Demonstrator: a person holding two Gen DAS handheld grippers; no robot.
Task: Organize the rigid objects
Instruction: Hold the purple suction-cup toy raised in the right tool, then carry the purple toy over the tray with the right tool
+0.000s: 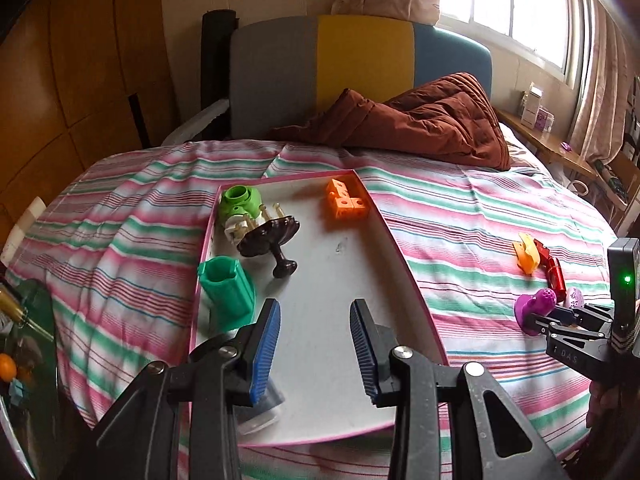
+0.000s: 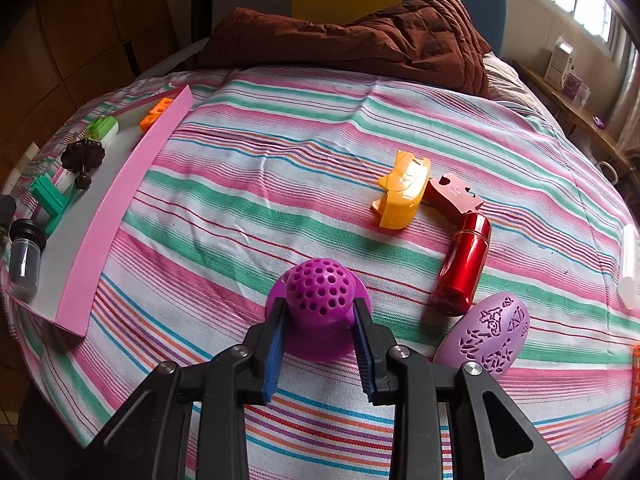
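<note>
The right gripper is pinching the purple dome (seemingly low) — it may be slipping; the left gripper is hanging half-open, empty.

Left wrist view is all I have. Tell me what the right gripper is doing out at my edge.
Observer: The right gripper has its jaws closed on the purple perforated dome, which sits on the striped bedspread.
Operator: List what lies beyond it.
Observer: A white cylinder lies near the bed's right edge, past the lilac oval.
Operator: Name anything else there.
Observer: An orange lattice piece shows at the frame's right edge.
</note>
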